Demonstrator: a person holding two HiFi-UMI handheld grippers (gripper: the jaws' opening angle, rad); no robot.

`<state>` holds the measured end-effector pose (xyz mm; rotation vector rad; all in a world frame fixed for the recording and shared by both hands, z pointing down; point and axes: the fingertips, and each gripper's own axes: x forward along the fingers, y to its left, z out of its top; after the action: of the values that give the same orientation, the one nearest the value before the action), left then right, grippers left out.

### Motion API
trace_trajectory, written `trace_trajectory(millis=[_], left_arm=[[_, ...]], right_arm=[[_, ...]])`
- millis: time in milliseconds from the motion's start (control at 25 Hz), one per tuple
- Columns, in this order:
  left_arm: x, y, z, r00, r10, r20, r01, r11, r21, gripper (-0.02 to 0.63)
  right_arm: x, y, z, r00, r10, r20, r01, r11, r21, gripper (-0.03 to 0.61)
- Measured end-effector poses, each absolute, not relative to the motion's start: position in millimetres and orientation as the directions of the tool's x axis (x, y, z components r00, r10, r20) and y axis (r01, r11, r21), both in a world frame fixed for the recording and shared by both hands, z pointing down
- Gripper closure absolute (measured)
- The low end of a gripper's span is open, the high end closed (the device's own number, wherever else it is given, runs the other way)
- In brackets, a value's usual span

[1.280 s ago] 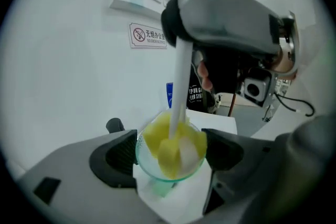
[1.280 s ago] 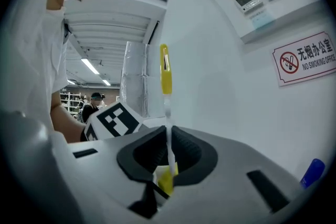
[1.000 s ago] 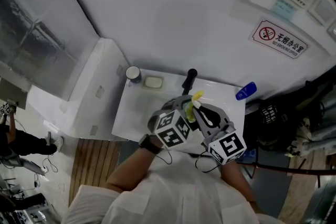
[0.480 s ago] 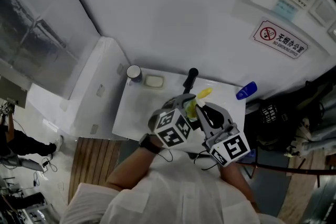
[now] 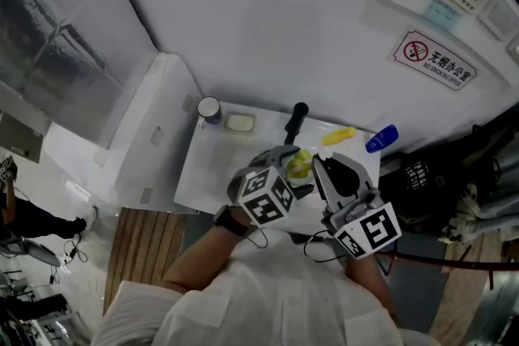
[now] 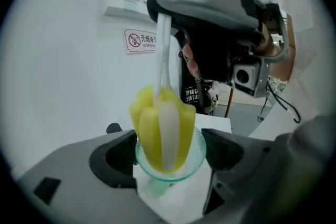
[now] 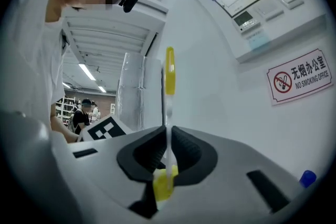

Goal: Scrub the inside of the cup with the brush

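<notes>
The cup (image 6: 169, 162), a small clear greenish glass, stood upright between the fingers of the left gripper (image 6: 170, 153), which were closed on it from both sides over the near half of the white desk (image 5: 207, 170). I could not tell whether its base touched the top. The brush (image 6: 161, 131) stood in it head down, its yellow sponge filling the mouth and rising well above the rim, with a thin white stem running straight up. The right gripper (image 7: 168, 157) had its fingers pinched narrow on that stem. The yellow handle end stuck out past them toward 12 o'clock and a bit of sponge showed just below. Seen from above, the two grippers were close together, the left one at 9 o'clock of the right. Along the desk's far edge there was a small round container (image 5: 209, 110) at 10 o'clock, a pale block (image 5: 240, 124) just beside it, a black handle (image 5: 296, 121) at 12 o'clock and a blue object (image 5: 379, 139) at 2 o'clock. A no-smoking sign (image 5: 434, 61) hung on the wall beyond.
</notes>
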<state>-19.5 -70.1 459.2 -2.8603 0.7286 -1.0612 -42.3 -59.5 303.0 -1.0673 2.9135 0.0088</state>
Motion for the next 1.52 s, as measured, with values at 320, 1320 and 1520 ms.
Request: trace_trajectory(millis=[320, 1320, 1520], left_arm=[[-11.4, -60.4, 449.0, 0.671, -0.412, 0.617, -0.393, -0.903, -0.175, 0.241], [-36.7, -63.2, 485.1, 0.66, -0.413, 0.627, -0.452, -0.885, -0.108, 0.241], [-41.6, -64.0, 498.7, 0.649, -0.399, 0.648, -0.436, -0.893, -0.113, 0.241]], right_arm=[[-57.9, -51.9, 359.5, -0.783, -0.616, 0.085, -0.618, 0.786, -0.001, 0.548], [-52.9, -61.6, 388.5, -0.768, -0.615, 0.177, -0.636, 0.764, -0.106, 0.548], [-52.2, -61.7, 369.8, -0.769, -0.625, 0.137, -0.638, 0.764, -0.096, 0.546]])
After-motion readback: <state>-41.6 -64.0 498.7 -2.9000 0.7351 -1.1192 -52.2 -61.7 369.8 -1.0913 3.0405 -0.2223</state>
